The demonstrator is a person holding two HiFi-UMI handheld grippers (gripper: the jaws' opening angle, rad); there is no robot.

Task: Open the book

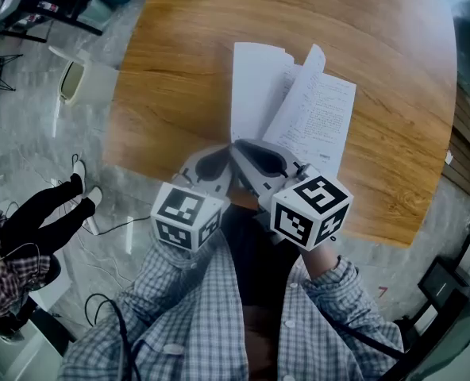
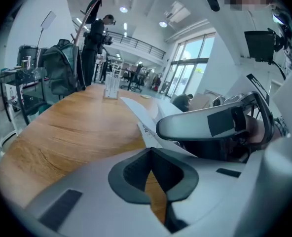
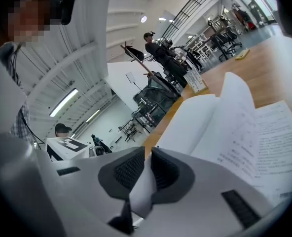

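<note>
**Head view: book partly open, one page pinched**

Our book [image 1: 298, 109] lies on the tabletop [image 1: 163, 78], near our edge, with some pages standing up. Our right tongs [image 3: 147, 162] are pinched on a white page [image 3: 140, 194]. Our left tongs [image 2: 151, 157] are closed on nothing, just beside the book.

We think the good way is to swing the page over slowly, in a curve, so it does not tear. The left tongs can press the other side flat.

The tongs hide the book's near edge. We cannot tell if one page or more is pinched. The print is too small to read.
</note>
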